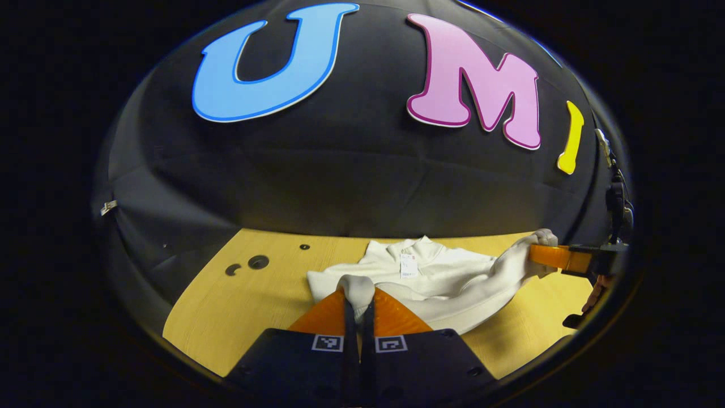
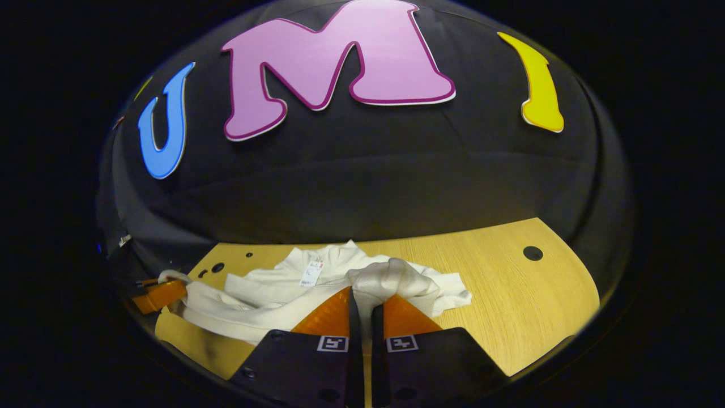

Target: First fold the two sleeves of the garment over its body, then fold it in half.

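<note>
A white long-sleeved garment (image 1: 447, 277) lies crumpled on the wooden table (image 1: 226, 317), its collar with a paper tag (image 1: 409, 265) toward the back wall. My left gripper (image 1: 358, 294) is shut on the cuff of one sleeve (image 1: 358, 286), held just above the table. At the right edge, my right gripper (image 1: 535, 255) pinches the other sleeve (image 1: 518, 258), which stretches up off the body. In the right gripper view, my right gripper (image 2: 365, 297) is shut on a bunched sleeve end (image 2: 391, 277). The left gripper (image 2: 170, 289) holds the far sleeve (image 2: 195, 300) at the left, beyond the garment (image 2: 272, 289).
The table (image 2: 510, 306) has small round holes at its back corners (image 1: 257, 262) (image 2: 532, 253). The black booth wall rises right behind the garment. Bare wood stretches to the right of the garment in the right gripper view. A hand (image 1: 595, 294) shows behind the right gripper.
</note>
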A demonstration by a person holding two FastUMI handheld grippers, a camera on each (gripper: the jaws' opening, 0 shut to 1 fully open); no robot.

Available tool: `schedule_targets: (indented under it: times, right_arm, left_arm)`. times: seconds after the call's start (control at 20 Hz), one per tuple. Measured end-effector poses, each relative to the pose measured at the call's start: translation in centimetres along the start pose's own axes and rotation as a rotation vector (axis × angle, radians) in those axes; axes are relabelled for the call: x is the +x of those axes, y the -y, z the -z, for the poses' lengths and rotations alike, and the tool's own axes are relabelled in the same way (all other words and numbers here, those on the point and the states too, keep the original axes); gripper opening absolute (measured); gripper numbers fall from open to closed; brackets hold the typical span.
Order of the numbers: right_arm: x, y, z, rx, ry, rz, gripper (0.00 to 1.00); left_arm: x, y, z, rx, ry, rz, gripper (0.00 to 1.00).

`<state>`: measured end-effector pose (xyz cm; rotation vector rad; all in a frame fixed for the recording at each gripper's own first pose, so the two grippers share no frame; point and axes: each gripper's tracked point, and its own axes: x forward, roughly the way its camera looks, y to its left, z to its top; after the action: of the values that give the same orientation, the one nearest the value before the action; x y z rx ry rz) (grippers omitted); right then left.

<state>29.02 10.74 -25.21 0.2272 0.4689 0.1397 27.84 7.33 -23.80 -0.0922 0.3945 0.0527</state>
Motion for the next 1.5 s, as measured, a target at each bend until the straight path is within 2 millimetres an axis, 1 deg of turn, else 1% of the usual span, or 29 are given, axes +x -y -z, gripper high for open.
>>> schedule_targets:
  times: [0.05,0.1,0.15,0.3,0.45,0.55,0.65,0.7,0.75,0.8,0.85,0.9,0.95,1.0,1.05,1.1,1.2,1.25,1.3,1.35,1.4,1.45,1.5]
  right_arm:
    - [1.3,-0.3,-0.7,0.002,0.019,0.009,0.1]
    - [2.7,-0.6,-1.1,0.0,0.036,0.017,0.1]
    - [3.8,-1.0,-1.2,-0.002,0.046,0.022,0.1]
    - [6.4,-1.3,-0.8,-0.05,0.071,0.039,0.1]
    - [9.0,-1.4,0.0,-0.096,0.082,0.046,0.1]
    - [10.5,-1.6,0.4,-0.123,0.078,0.033,0.11]
    - [11.9,-1.5,1.0,-0.188,0.077,0.031,0.12]
    - [12.5,-1.4,1.4,-0.213,0.075,0.037,0.14]
    - [12.7,-1.4,1.5,-0.226,0.074,0.042,0.19]
    - [12.9,-1.6,1.5,-0.229,0.078,0.035,0.24]
    - [13.0,-1.7,1.7,-0.238,0.081,0.029,0.25]
    - [12.9,-1.9,1.8,-0.245,0.08,0.022,0.22]
    - [12.6,-2.3,2.1,-0.241,0.071,0.005,0.38]
    - [12.2,-2.5,2.1,-0.227,0.07,0.001,0.45]
    - [11.7,-2.7,1.4,-0.204,0.091,-0.006,0.63]
    - [10.9,-3.1,0.8,-0.185,0.116,-0.017,0.67]
    - [9.3,-3.0,-0.5,-0.189,0.157,-0.014,0.73]
    - [8.5,-3.0,-1.1,-0.193,0.17,-0.013,0.84]
    - [7.7,-3.0,-1.5,-0.193,0.174,-0.012,0.9]
    - [7.1,-2.9,-1.9,-0.19,0.178,-0.016,0.94]
    - [6.4,-2.6,-2.2,-0.185,0.183,-0.011,0.94]
    - [5.4,-2.4,-2.7,-0.18,0.189,-0.008,0.97]
    - [4.4,-2.1,-3.2,-0.174,0.196,-0.002,0.97]
  left_arm:
    - [1.4,-0.4,-0.3,0.003,0.008,0.011,0.02]
    - [2.7,-0.8,-0.3,0.001,0.012,0.012,0.06]
    - [3.9,-1.2,-0.4,0.002,0.017,0.012,0.06]
    - [6.4,-1.8,0.0,0.027,0.017,0.008,0.06]
    - [10.1,-2.4,0.9,0.043,0.014,0.006,0.06]
    - [11.9,-2.9,1.2,0.037,-0.003,0.0,0.07]
    - [13.7,-3.4,1.8,0.025,-0.027,0.002,0.1]
    - [14.5,-3.7,1.9,0.025,-0.035,-0.002,0.12]
    - [15.2,-3.8,2.2,0.031,-0.042,-0.003,0.15]
    - [15.7,-3.9,2.3,0.05,-0.045,-0.011,0.26]
    - [15.9,-4.0,2.6,0.078,-0.056,-0.018,0.32]
    - [15.9,-3.9,2.8,0.106,-0.072,-0.021,0.46]
    - [15.7,-4.0,2.8,0.122,-0.08,-0.027,0.4]
    - [15.3,-3.8,2.2,0.115,-0.068,-0.032,0.52]
    - [15.1,-3.2,1.6,0.094,-0.048,-0.018,0.64]
    - [14.5,-2.7,0.7,0.07,-0.019,-0.005,0.76]
    - [12.7,-2.6,-1.8,0.048,0.037,0.004,1.0]
    - [11.6,-2.8,-3.1,0.052,0.063,0.0,0.99]
    - [10.5,-3.1,-4.3,0.067,0.09,-0.008,0.99]
    - [9.6,-3.3,-5.3,0.083,0.116,-0.016,0.99]
    - [8.5,-3.0,-6.4,0.09,0.133,-0.018,0.99]
    - [7.3,-2.7,-7.1,0.096,0.145,-0.018,0.99]
    - [6.1,-2.6,-7.7,0.103,0.153,-0.019,0.99]
